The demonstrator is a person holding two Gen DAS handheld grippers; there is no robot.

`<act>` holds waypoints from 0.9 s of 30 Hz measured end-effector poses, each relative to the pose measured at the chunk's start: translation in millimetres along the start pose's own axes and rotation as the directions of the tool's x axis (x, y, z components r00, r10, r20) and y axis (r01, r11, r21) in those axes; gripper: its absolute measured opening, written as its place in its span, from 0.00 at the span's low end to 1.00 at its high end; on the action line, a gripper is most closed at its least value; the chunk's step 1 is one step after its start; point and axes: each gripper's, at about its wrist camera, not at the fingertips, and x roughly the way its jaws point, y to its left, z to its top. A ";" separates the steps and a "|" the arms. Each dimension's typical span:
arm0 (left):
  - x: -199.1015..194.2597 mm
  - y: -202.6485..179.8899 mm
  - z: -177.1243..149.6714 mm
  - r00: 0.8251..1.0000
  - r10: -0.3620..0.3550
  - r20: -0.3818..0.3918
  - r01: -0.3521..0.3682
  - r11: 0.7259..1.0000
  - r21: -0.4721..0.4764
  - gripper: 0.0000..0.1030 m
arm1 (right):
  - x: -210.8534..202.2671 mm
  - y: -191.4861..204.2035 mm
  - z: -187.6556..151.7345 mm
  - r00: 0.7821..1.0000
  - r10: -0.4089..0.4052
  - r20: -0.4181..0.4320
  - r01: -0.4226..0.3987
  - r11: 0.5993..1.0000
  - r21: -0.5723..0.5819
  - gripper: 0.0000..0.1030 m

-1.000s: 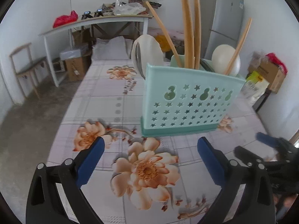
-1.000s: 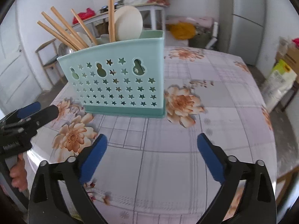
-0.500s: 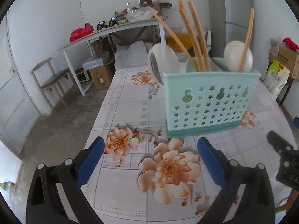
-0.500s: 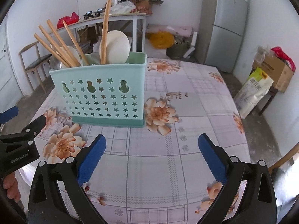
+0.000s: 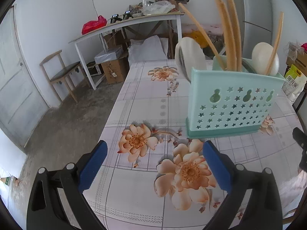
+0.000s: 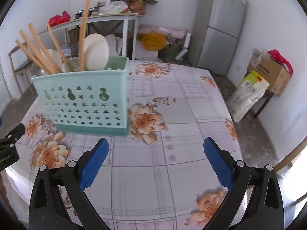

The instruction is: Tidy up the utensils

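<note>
A mint-green utensil holder [image 5: 232, 103] [image 6: 84, 103] with star-shaped holes stands upright on the floral tablecloth [image 5: 149, 118] [image 6: 184, 115]. Several wooden chopsticks [image 5: 228, 32] [image 6: 38, 49] and white spoons [image 5: 264, 58] [image 6: 96, 51] stick out of its top. My left gripper [image 5: 154, 160] hangs open above the cloth, short of the holder and left of it, with nothing between its blue fingers. My right gripper [image 6: 156, 158] is open too and holds nothing; the holder lies ahead of it to the left. Each gripper shows at the edge of the other's view.
The table's left edge [image 5: 113, 115] drops to a concrete floor. A white side table [image 5: 124, 25] with clutter, a wooden chair [image 5: 61, 72], cardboard boxes [image 6: 272, 72] and a grey fridge [image 6: 220, 28] stand around the room. A rice sack [image 6: 247, 94] leans by the right side.
Both grippers have drawn back and up from the holder, which now looks smaller and farther. The left view has swung left, the right view right. Both stay open.
</note>
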 end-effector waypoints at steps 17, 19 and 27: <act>11.2 2.3 0.0 1.000 -0.001 -0.023 0.001 1.000 -0.007 0.95 | 4.4 2.8 1.5 1.000 0.010 -0.020 -0.010 1.000 -0.004 0.92; 11.9 1.8 -0.7 1.000 0.002 -0.019 -0.002 1.000 -0.007 0.95 | 3.1 3.5 1.6 1.000 0.010 -0.018 -0.010 1.000 -0.006 0.92; 12.4 1.2 -1.0 1.000 0.002 -0.019 -0.002 1.000 -0.006 0.95 | 3.1 2.3 1.3 1.000 0.015 -0.018 -0.015 1.000 0.001 0.92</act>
